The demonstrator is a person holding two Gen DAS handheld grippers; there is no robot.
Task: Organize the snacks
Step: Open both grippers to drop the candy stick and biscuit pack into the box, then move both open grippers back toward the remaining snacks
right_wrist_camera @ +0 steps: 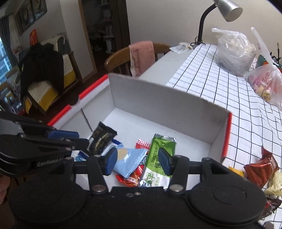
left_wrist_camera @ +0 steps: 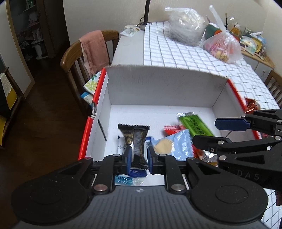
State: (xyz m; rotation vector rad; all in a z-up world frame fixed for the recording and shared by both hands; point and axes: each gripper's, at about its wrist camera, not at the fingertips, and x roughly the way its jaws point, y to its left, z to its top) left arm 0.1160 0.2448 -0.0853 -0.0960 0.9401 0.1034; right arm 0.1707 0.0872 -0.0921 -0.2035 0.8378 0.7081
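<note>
An open white cardboard box (left_wrist_camera: 158, 84) with red edges holds several snack packs. My left gripper (left_wrist_camera: 139, 156) hangs low over the box's near left part. Its blue pads close in on a black snack pack (left_wrist_camera: 134, 139), which tilts up from its tips (right_wrist_camera: 103, 136). My right gripper (right_wrist_camera: 138, 162) stands open above a light blue pack (right_wrist_camera: 130, 160) and a green pack (right_wrist_camera: 153, 169), touching neither. It enters the left wrist view from the right (left_wrist_camera: 211, 132). A small red pack (right_wrist_camera: 142, 143) lies behind them.
Loose snacks, one of them a red-brown pack (right_wrist_camera: 260, 169), lie on the checked tablecloth (right_wrist_camera: 246, 114) right of the box. Two filled plastic bags (left_wrist_camera: 186, 26) and a desk lamp (right_wrist_camera: 227, 8) stand further back. A wooden chair with a pink towel (left_wrist_camera: 94, 51) is to the left.
</note>
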